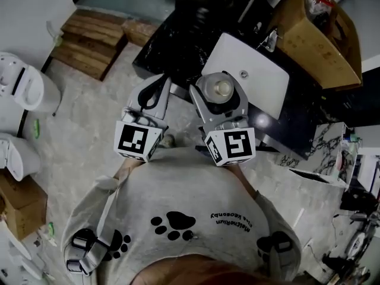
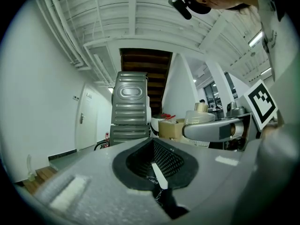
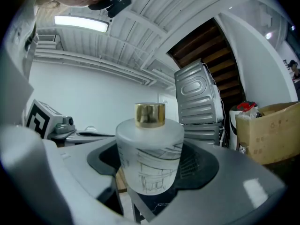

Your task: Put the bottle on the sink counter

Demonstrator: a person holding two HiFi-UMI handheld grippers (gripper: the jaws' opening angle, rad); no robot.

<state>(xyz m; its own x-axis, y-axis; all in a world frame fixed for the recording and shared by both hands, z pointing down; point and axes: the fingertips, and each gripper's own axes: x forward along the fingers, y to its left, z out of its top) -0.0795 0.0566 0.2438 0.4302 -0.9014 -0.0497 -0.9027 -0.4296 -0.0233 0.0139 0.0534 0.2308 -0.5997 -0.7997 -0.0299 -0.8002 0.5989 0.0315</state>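
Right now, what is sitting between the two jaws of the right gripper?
A frosted white bottle with a gold cap, upright, clamped in the right gripper; the right gripper view shows it.

You hold the left tool (image 1: 160,86) just left of the right tool (image 1: 221,81), both near your chest and pointing toward the far bench (image 1: 172,46), with the bottle (image 1: 223,89) upright between the right tool's jaws. The sink (image 1: 261,79) sits on the bench just right of and beyond the bottle, and a cardboard box (image 1: 323,46) lies farther right, beyond the sink. On the floor (image 1: 89,129) to your left, wooden pallets (image 1: 89,40) lie far, just left of the bench, two toilets (image 1: 24,88) stand at the left edge, and another box (image 1: 21,203) sits near left.
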